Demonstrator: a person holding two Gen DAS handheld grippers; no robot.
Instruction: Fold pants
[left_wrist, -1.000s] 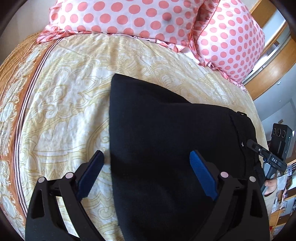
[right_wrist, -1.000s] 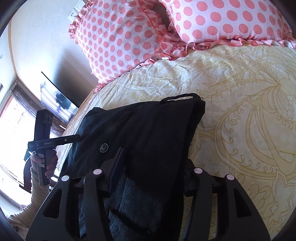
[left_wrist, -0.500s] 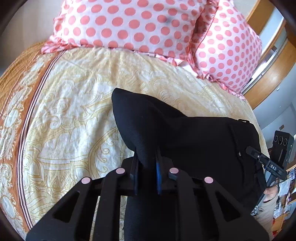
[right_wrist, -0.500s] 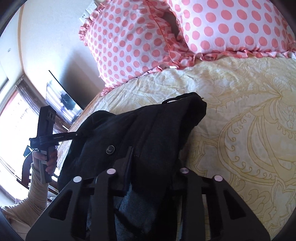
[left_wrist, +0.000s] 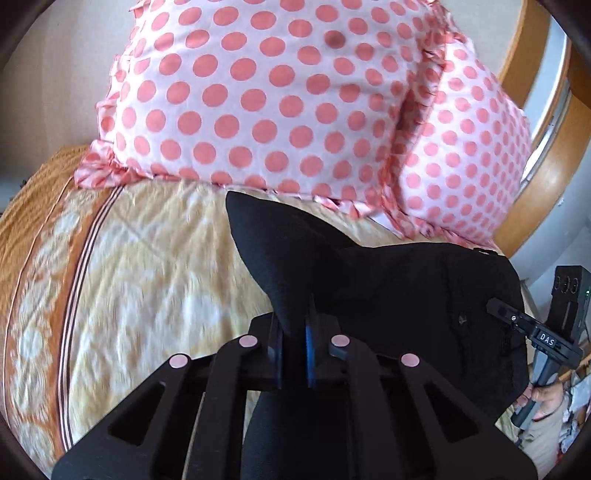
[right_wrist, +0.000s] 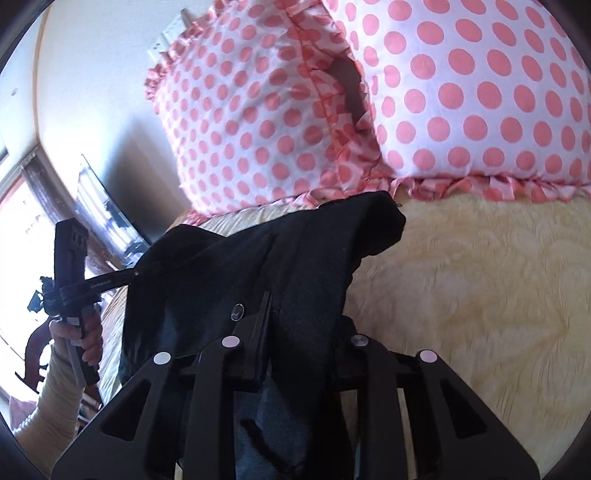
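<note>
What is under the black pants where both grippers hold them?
Under the black pants lies the yellow patterned bedspread, visible around them; the part directly beneath is covered. The left gripper and right gripper both clamp fabric.

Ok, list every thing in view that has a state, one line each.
left gripper: shut on a fold of the pants.
right gripper: jaws closing on a thick bunch of the pants.
pants: black, bunched, lifted off the bedspread at both grips.
bedspread: spread flat, yellow patterned.
pillows: two, polka-dotted, propped side by side at the head.
</note>
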